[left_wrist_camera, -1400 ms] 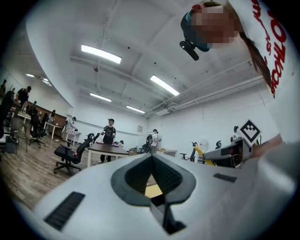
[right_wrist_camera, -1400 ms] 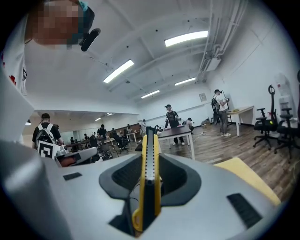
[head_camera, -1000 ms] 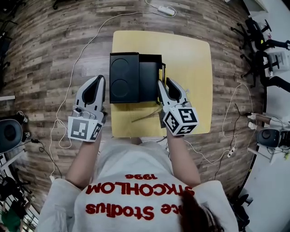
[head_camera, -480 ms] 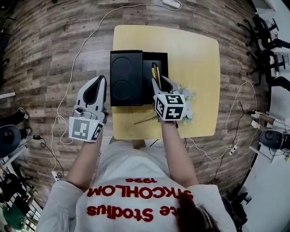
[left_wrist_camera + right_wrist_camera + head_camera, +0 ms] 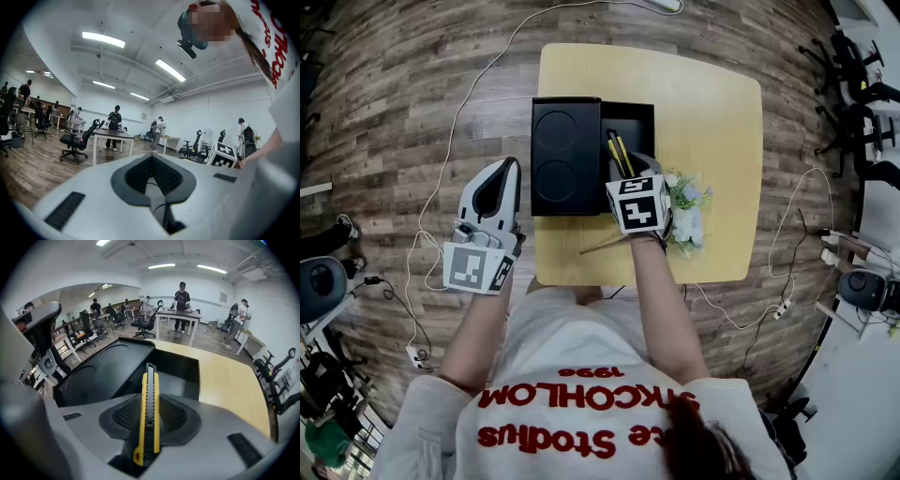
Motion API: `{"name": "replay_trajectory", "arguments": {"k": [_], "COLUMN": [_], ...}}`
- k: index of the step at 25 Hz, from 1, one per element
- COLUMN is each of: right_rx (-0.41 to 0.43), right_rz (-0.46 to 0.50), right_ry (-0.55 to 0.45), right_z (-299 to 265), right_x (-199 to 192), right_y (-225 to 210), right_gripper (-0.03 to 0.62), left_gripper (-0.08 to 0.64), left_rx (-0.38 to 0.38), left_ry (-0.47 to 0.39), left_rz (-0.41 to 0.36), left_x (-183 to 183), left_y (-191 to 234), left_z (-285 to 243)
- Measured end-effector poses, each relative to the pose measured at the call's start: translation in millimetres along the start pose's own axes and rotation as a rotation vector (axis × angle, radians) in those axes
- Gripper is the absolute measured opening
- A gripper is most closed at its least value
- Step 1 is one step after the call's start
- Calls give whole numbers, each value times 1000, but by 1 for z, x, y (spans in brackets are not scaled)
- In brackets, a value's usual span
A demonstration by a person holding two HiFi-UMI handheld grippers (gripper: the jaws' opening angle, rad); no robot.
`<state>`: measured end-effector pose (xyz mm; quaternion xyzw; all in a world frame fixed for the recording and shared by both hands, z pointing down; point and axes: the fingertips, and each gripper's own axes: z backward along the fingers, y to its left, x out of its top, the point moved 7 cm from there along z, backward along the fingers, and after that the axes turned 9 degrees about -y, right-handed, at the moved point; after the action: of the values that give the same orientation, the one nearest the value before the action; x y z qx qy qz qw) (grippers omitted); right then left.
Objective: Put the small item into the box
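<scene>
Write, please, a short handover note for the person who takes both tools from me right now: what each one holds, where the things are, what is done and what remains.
The right tool is shut on the yellow-and-black utility knife, whose tip is over the open compartment of the black rectangular box.
The left tool is shut and empty, held off the left edge of the yellow wooden table, above the floor.
The box stands on the table, with its black lid lying open to its left.
Done: the knife is gripped and at the box.
Left: lower the knife into the compartment and open the jaws.
</scene>
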<state>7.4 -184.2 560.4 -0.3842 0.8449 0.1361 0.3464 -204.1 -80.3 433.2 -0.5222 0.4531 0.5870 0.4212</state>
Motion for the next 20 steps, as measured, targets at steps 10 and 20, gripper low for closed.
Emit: {"name": "replay_trajectory", "arguments": {"k": [10,20], "right_rx": [37,26], "right_rz": [175,118], "right_ry": [207,79], "right_z": [-13,-5], "right_x": [-10,0], "right_y": [12,4], "right_gripper": [118,63], "left_gripper": [5,5], "left_rx": [21,38], "left_ry": [4,-4], "left_rz": [3,0], "left_x": [0,2], "left_y": [1,4], "left_z": [8,16]}}
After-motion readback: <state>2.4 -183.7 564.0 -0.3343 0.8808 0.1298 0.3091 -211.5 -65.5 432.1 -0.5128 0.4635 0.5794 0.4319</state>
